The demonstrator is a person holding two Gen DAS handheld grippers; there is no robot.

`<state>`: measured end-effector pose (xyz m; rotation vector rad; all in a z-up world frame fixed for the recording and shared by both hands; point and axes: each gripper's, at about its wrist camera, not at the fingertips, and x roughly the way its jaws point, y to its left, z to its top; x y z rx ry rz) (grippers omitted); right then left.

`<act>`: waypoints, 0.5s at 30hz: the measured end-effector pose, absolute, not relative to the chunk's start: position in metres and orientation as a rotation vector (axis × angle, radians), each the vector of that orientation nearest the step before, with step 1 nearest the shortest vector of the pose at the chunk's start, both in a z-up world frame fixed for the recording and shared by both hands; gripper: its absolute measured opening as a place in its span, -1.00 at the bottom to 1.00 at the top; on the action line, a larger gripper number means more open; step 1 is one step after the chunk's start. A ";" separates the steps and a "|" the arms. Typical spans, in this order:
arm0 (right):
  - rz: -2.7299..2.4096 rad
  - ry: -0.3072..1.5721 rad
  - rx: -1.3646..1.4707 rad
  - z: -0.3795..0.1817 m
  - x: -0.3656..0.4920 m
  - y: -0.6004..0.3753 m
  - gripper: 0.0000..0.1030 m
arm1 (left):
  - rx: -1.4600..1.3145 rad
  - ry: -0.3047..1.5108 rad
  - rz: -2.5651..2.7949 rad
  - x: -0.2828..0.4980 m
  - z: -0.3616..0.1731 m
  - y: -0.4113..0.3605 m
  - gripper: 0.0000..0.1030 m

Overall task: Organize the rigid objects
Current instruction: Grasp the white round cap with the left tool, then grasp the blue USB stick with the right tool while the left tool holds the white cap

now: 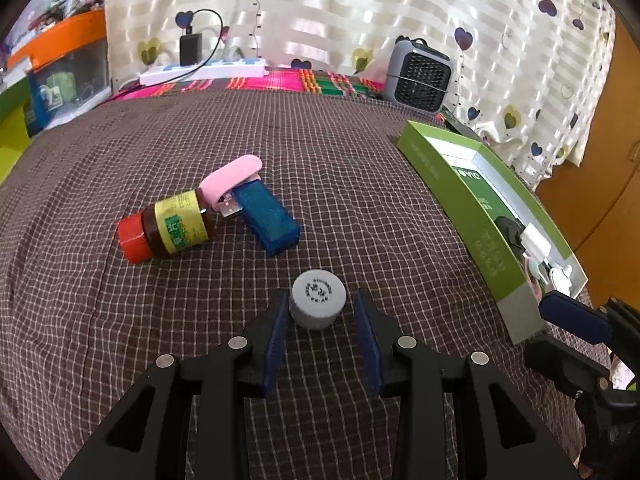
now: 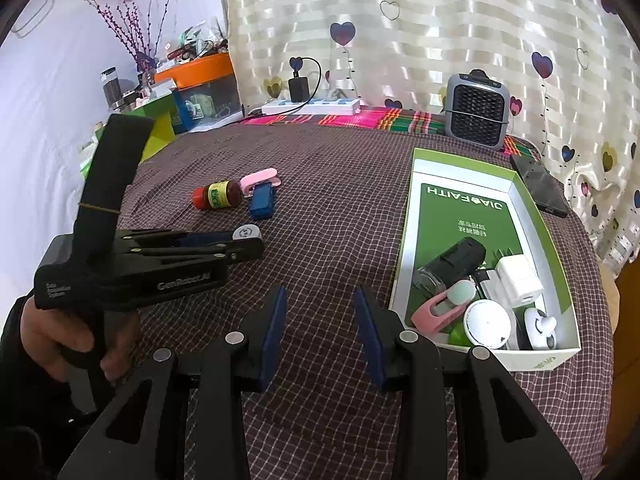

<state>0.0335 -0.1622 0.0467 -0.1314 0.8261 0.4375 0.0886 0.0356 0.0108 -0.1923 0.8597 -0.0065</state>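
Checked brown cloth (image 1: 340, 152) covers the table, heart-print curtain (image 1: 360, 8) behind, small grey fan heater (image 1: 420, 76) at the back edge. Left gripper (image 1: 320, 312) is low over the cloth, jaws spread, grey round cap (image 1: 316, 300) sitting between the blue pads: left pad at or just beside the cap's side, right pad clear with a gap. No pinch on it. A hand (image 2: 64, 336) holds that gripper, seen in the right wrist view. Right gripper (image 2: 320, 316) hovers near the green box (image 2: 560, 280), jaws spread, nothing between them. Box holds a pink clip, white charger, white round lid and a dark bottle at its near end. Further out on the cloth: brown bottle with red cap (image 1: 168, 228) on its side, touching a pink clip (image 1: 232, 180) and a blue block (image 1: 268, 216).
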 end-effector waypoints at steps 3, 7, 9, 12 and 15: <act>0.435 0.829 -0.136 0.046 0.038 -0.159 -0.28 | -0.201 0.859 -0.011 0.090 0.011 0.038 -0.39; 0.438 0.828 -0.143 0.047 0.043 -0.153 -0.28 | -0.237 0.852 -0.019 0.086 0.010 0.047 -0.46; 0.441 0.831 -0.148 0.046 0.045 -0.150 -0.28 | -0.249 0.847 -0.014 0.082 0.010 0.053 -0.46; 0.451 0.832 -0.161 0.046 0.050 -0.142 -0.28 | -0.266 0.841 0.011 0.074 0.010 0.066 -0.46; 0.459 0.836 -0.173 0.045 0.056 -0.132 -0.28 | -0.286 0.835 0.023 0.068 0.009 0.076 -0.46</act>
